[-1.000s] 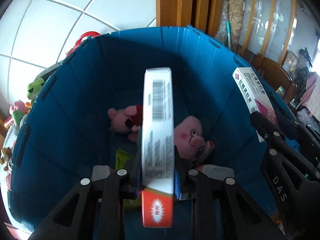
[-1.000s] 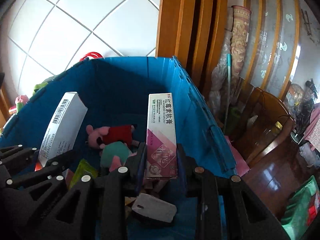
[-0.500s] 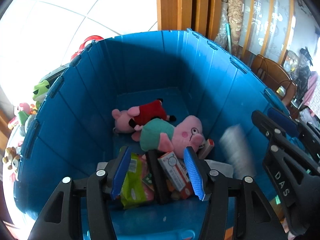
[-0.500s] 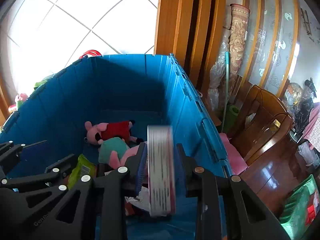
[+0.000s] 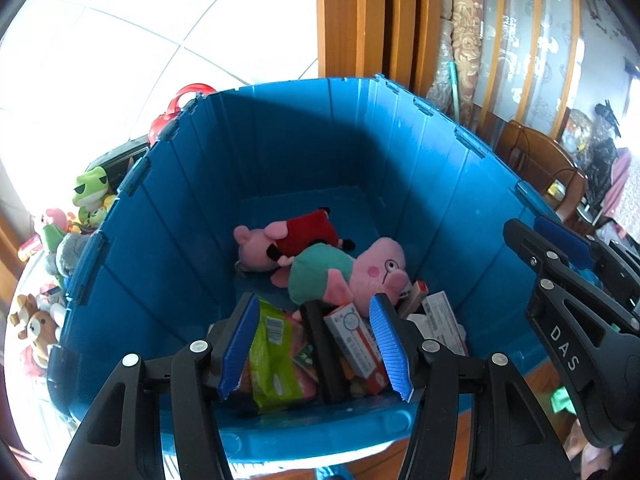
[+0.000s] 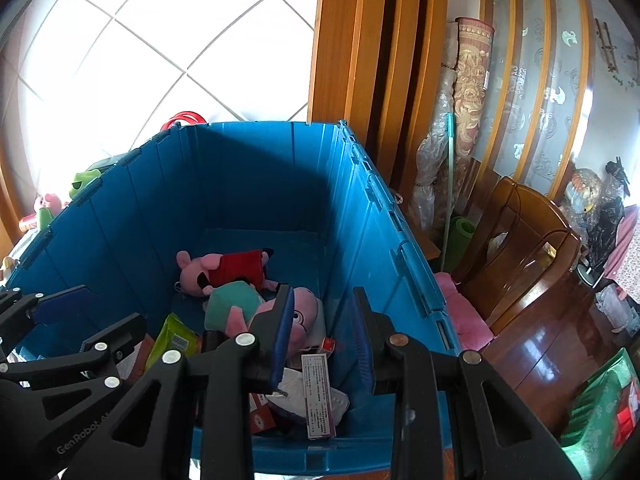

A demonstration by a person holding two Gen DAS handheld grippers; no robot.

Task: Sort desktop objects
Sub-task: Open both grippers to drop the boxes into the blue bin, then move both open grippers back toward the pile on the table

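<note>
The blue bin (image 5: pixel 172 240) holds the sorted things: a pink pig plush in a red dress (image 5: pixel 288 240) lies on the floor toward the far wall, and touching it on the near side a second pig plush in a teal dress (image 5: pixel 344 274) lies with its head toward the right wall. Nearer the front wall is a heap of packets and boxes: a green snack packet (image 5: pixel 274 354) on the left, a red-and-white box (image 5: pixel 354 344) just beside it, and a long white box with fine print and a purple end (image 6: pixel 318 394) resting on top of crumpled white wrapping (image 6: pixel 296 394). The left gripper (image 5: pixel 316 346) hangs over the front of the bin with its blue-padded jaws spread wide and nothing between them. The right gripper (image 6: pixel 322 338) hovers beside it over the bin's right half, likewise released and empty. Outside the bin's left wall a green frog plush (image 5: pixel 92 192) and other soft toys (image 5: pixel 36 320) sit clustered, and to the right stands a dark wooden chair (image 6: pixel 520 256)
</note>
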